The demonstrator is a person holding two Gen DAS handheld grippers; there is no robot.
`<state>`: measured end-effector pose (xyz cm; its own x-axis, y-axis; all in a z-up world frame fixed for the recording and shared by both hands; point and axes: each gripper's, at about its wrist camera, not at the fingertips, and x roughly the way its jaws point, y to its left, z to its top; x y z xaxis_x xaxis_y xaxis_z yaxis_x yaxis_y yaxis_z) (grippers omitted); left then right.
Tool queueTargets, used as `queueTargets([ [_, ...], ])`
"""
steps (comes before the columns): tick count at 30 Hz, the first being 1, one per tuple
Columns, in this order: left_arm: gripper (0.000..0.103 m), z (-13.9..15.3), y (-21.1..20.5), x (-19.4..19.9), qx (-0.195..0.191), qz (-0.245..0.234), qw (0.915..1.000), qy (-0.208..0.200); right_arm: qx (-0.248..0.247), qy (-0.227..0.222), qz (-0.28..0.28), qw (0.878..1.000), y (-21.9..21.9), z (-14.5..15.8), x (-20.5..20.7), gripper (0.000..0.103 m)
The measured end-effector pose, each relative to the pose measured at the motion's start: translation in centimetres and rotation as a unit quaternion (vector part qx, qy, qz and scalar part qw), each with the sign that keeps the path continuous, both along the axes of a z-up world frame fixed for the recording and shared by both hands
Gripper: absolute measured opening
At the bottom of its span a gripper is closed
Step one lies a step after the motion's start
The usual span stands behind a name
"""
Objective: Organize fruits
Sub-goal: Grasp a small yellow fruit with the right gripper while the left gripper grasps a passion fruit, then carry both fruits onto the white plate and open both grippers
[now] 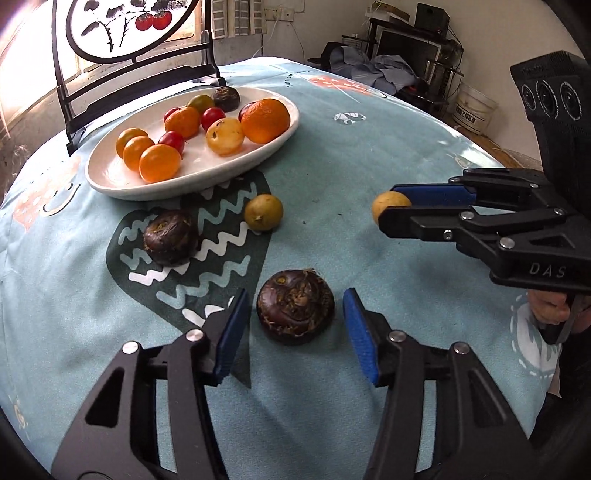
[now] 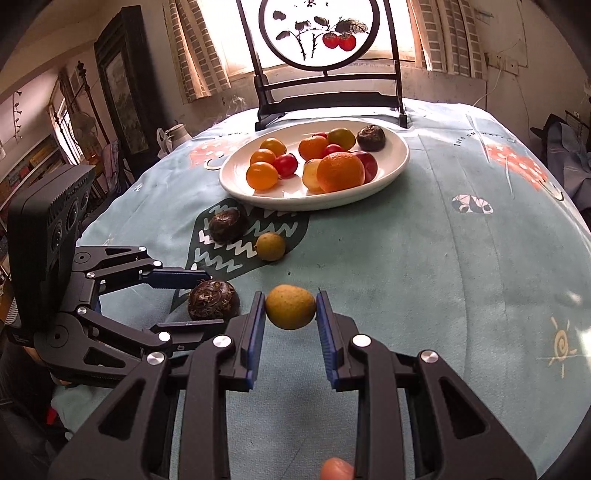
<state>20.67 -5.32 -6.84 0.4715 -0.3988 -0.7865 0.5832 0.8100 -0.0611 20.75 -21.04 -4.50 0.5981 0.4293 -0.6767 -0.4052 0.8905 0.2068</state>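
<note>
A white oval plate [image 1: 110, 184] [image 2: 400, 162] at the back of the table holds several oranges, red tomatoes and one dark fruit. My left gripper [image 1: 293, 321] [image 2: 214, 299] is open, its jaws on either side of a dark brown fruit [image 1: 295, 312] [image 2: 213, 300] lying on the cloth. My right gripper [image 2: 290, 308] [image 1: 391, 206] is shut on a yellow fruit [image 2: 290, 306] [image 1: 388, 205], just above the cloth. A second dark fruit [image 1: 170, 237] [image 2: 228, 224] and a yellow-green fruit [image 1: 263, 212] [image 2: 270, 246] lie loose in front of the plate.
The table wears a light blue patterned cloth [image 1: 369, 155] [image 2: 461, 295]. A black stand with a round painted panel [image 1: 129, 29] [image 2: 317, 37] rises behind the plate. Furniture and clutter stand beyond the table edges.
</note>
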Motion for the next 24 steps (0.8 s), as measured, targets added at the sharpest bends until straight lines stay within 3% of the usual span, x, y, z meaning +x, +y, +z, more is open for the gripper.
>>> queueTargets([
  [8, 0.045, -0.3, -0.8, -0.2, 0.030, 0.004, 0.9995, -0.007, 0.001, 0.004, 0.000, 1.000, -0.1, -0.1, 0.2, 0.028],
  [16, 0.045, -0.1, -0.7, -0.2, 0.028, 0.009, 0.9995, -0.011, 0.002, 0.005, 0.001, 1.000, -0.1, -0.2, 0.2, 0.028],
  [20, 0.044, 0.4, -0.5, -0.4, 0.008, 0.008, 0.9999, -0.010, 0.016, 0.008, 0.013, 1.000, 0.1, -0.1, 0.4, 0.028],
  [24, 0.044, 2.3, 0.4, 0.3, -0.042, 0.013, 0.9990, -0.011, 0.008, -0.016, 0.013, 1.000, 0.8, 0.9, 1.5, 0.028],
])
